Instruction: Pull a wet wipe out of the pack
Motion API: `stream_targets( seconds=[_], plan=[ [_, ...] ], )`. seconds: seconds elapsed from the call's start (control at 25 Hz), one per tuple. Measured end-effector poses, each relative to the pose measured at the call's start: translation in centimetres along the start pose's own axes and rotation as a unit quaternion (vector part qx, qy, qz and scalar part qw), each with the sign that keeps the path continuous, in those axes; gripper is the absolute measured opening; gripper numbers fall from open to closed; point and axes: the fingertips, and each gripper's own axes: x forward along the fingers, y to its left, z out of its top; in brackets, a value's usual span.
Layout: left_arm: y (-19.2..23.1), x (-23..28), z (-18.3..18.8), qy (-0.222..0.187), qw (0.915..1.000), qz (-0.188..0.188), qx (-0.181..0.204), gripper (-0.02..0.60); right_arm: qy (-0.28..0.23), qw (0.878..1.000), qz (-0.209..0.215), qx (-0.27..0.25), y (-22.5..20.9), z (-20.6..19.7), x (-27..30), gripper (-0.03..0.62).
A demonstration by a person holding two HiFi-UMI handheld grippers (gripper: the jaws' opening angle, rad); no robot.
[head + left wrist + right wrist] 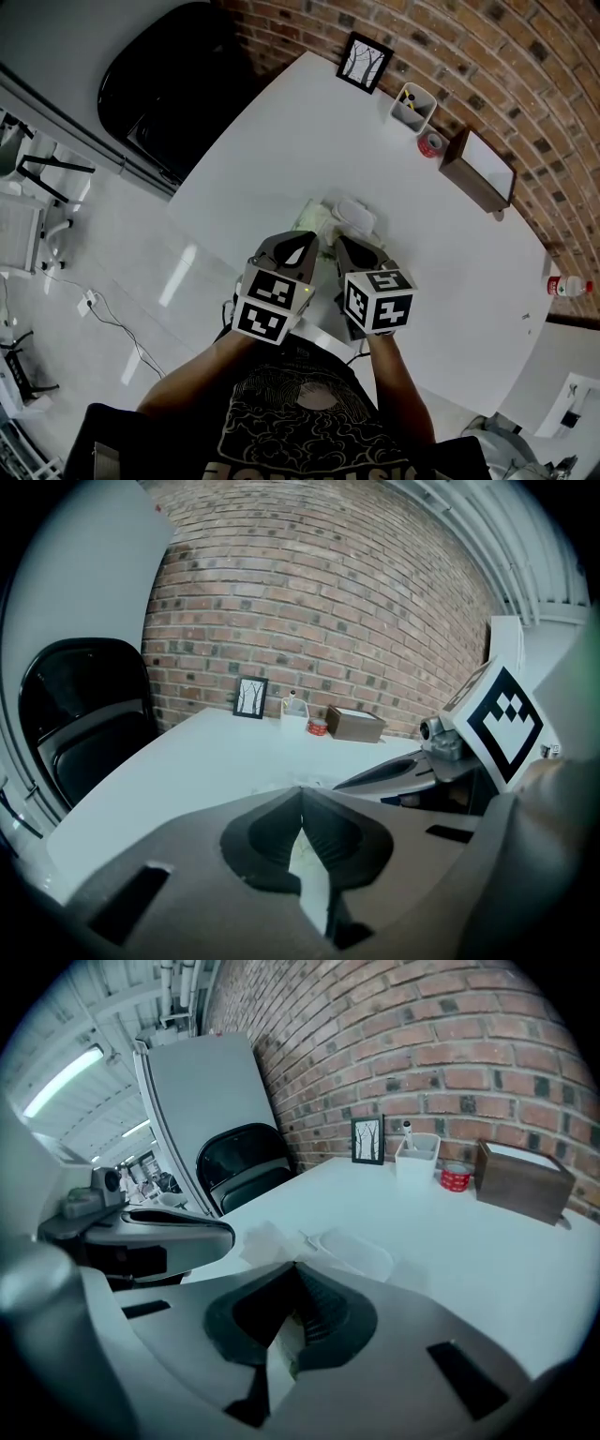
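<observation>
Wet wipe pack (352, 217): lies flat by the near edge of the tabletop (281, 131), with a crumpled wipe (311, 219) standing up at its left end.
Left gripper (301, 791): jaws pressed together, tip at the wipe. No view settles whether it is pinching it.
Right gripper (295, 1269): jaws together, nosed up to the pack, probably to steady it for the pull.

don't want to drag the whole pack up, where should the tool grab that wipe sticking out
Probably pinch the wipe by its crumpled, upstanding tuft, coming in from above on the side where the left tool is. That side looks free, while the open lid lies flat on the wipe's other side.
</observation>
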Motion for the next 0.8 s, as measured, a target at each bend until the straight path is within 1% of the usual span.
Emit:
stream_targets(
  seconds=[0.12, 0.48, 0.8],
  plan=[
    [-0.2, -0.1, 0.2, -0.003, 1.0, 0.0, 0.001, 0.012, -0.009, 1.0, -0.004, 0.008, -0.3, 0.3, -0.4, 0.014],
    [-0.5, -0.6, 0.7, -0.011, 0.9999, -0.001, 0.004, 0.012, -0.029, 0.999, -0.007, 0.009, 0.1, 0.9, -1.3, 0.014],
    [-1.1, -1.0, 1.6, -0.023, 0.9997, -0.003, 0.007, 0.012, -0.053, 0.998, -0.016, 0.002, 0.4, 1.9, -2.6, 0.014]
  ],
)
